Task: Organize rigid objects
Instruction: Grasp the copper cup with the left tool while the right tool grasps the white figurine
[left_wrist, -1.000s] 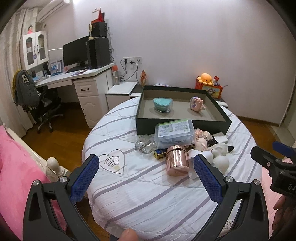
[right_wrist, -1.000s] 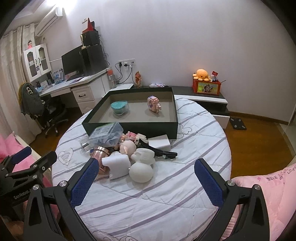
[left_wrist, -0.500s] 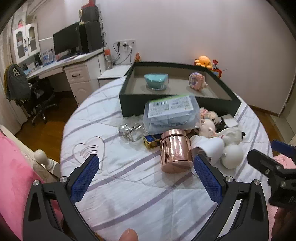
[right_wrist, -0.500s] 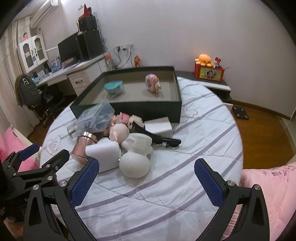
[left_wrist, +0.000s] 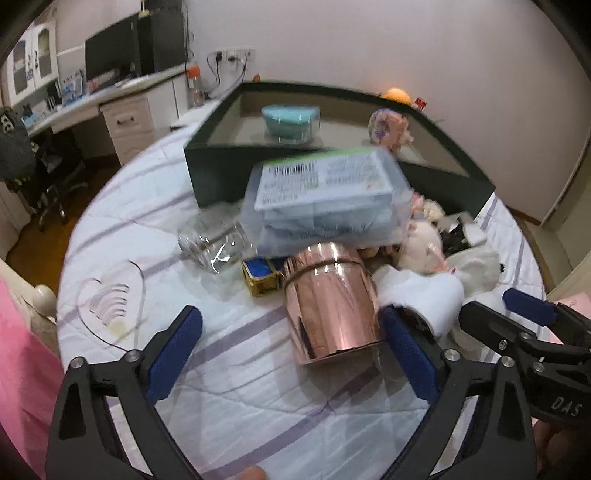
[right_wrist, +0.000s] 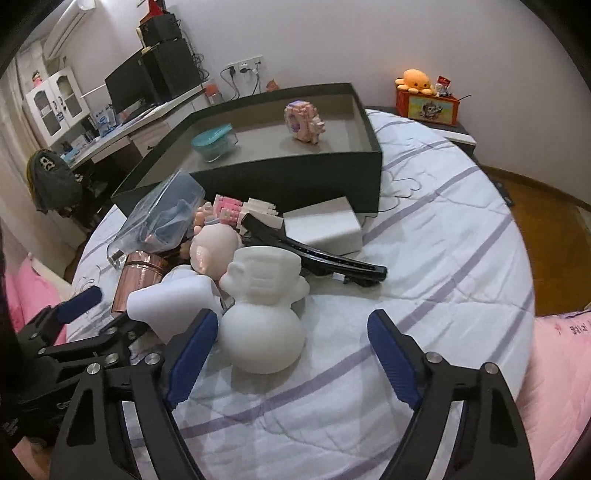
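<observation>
The left gripper (left_wrist: 291, 347) is hovering low over the striped white bedspread (left_wrist: 229, 373), fingers spread wide and gripping nothing, with the shiny rose-gold metal canister (left_wrist: 330, 306) standing upright between them, so it looks lined up to close around that can's smooth sides. The right gripper (right_wrist: 291, 347) is likewise gaping and empty, framing the white plaster snowman figurine (right_wrist: 264, 314) lying at the near edge of the clutter. Waiting behind the pile is the dark green open cardboard box (right_wrist: 295, 177), already holding a teal-lidded glass container (right_wrist: 214, 142) and a pink block-built figure (right_wrist: 303, 122), presumably the destination.
</observation>
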